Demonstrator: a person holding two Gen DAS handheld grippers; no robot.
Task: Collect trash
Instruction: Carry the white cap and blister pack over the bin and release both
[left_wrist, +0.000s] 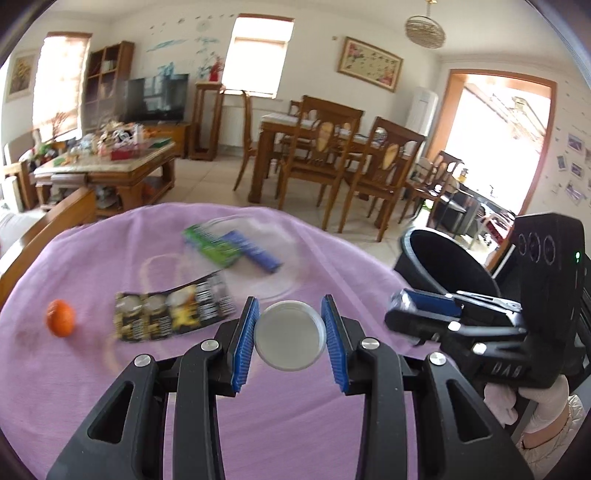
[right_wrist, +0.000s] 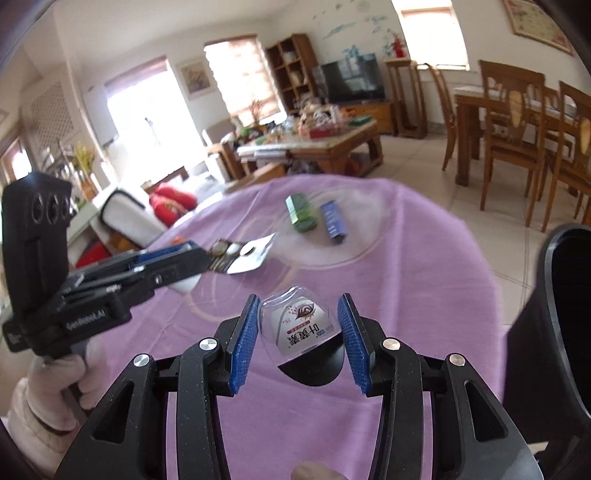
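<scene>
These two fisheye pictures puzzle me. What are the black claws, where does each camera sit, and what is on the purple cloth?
Each claw is a hand-held gripper with a camera looking along its blue-padded fingers. In the left view, the left gripper clamps a round grey lid. In the right view, the right gripper grips a clear labelled bottle. On the purple cloth lie an orange, a dark wrapper, a green packet and a blue packet. A black bin stands at the right.
</scene>
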